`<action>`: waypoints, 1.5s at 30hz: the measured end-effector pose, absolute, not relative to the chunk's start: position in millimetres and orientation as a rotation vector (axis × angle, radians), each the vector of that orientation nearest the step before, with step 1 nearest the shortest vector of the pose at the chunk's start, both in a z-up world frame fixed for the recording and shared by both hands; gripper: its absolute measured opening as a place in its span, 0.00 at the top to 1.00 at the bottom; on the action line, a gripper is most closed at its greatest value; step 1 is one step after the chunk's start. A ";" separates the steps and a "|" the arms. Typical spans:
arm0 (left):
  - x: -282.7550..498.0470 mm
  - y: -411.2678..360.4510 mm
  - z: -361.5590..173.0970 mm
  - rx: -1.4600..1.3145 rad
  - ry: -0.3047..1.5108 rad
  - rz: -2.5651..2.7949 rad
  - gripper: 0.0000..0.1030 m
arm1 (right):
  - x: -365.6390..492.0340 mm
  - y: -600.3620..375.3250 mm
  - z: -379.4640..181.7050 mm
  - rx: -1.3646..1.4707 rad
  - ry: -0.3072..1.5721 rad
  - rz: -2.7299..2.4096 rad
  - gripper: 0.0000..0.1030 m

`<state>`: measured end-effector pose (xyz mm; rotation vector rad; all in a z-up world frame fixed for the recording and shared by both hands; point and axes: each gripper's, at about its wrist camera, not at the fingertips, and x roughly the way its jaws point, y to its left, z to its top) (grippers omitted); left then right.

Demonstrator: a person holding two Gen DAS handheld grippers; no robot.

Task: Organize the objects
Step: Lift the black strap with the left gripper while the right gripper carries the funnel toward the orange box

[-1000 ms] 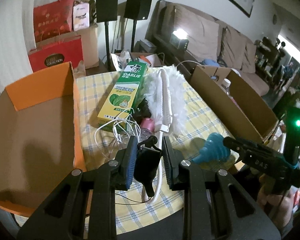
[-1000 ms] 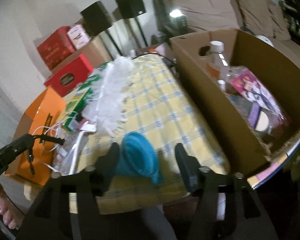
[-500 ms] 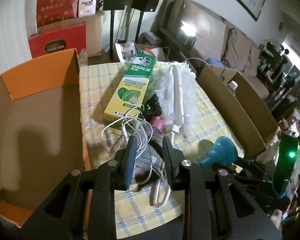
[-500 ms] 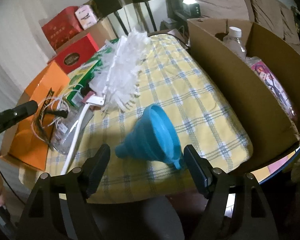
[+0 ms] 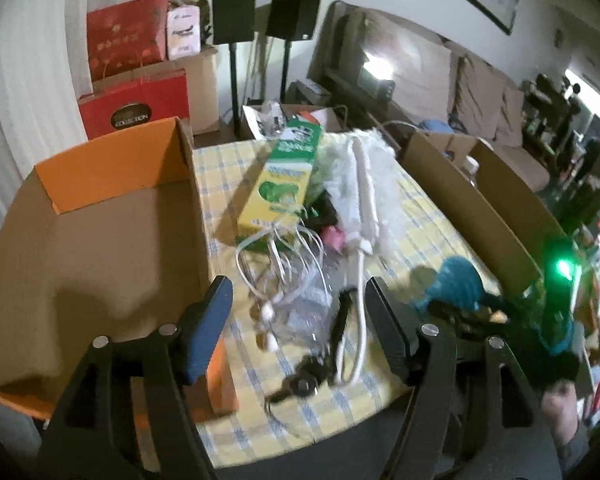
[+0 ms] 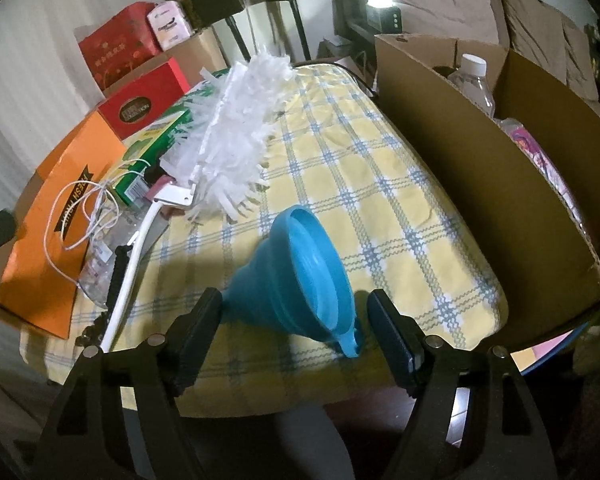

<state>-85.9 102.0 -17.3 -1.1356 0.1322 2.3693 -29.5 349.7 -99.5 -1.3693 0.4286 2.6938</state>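
Observation:
A blue collapsible funnel [image 6: 308, 276] lies on its side on the yellow checked tablecloth [image 6: 380, 184], between the fingers of my open right gripper [image 6: 294, 320]. It also shows in the left wrist view [image 5: 456, 286]. My left gripper [image 5: 296, 312] is open above a black clip-like object [image 5: 340, 320], white earphone cables [image 5: 276, 264] and a clear plastic bag. A white duster [image 5: 360, 192] and a green and yellow toothpaste box [image 5: 284, 184] lie further back.
An open orange box [image 5: 100, 224] stands at the table's left. A tall brown cardboard box [image 6: 480, 184] with a bottle and packets stands at the right. Red gift boxes, speakers and a sofa are behind the table.
My left gripper has opened and let go of the black object, which now lies on the cloth. My right gripper has pulled back and opened wider around the funnel.

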 end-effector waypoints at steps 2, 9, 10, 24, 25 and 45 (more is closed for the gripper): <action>-74.7 101.6 -19.2 -1.126 0.168 2.351 0.37 | -29.2 349.5 -99.3 -1.370 0.431 2.704 0.31; -46.4 111.9 -48.6 -1.155 0.333 2.310 0.46 | -28.6 346.9 -94.6 -1.344 0.394 2.720 0.38; -44.9 112.7 -55.4 -1.169 0.336 2.295 0.47 | -28.9 346.7 -94.1 -1.342 0.391 2.723 0.38; -56.5 129.2 -99.8 -1.244 0.469 2.219 0.79 | -28.1 349.6 -96.6 -1.359 0.432 2.728 0.38; -55.9 130.2 -100.3 -1.234 0.480 2.220 0.79 | -27.9 349.8 -97.0 -1.360 0.435 2.729 0.38; -48.3 130.4 -93.8 -1.226 0.440 2.222 0.79 | -24.5 353.4 -90.3 -1.323 0.426 2.753 0.40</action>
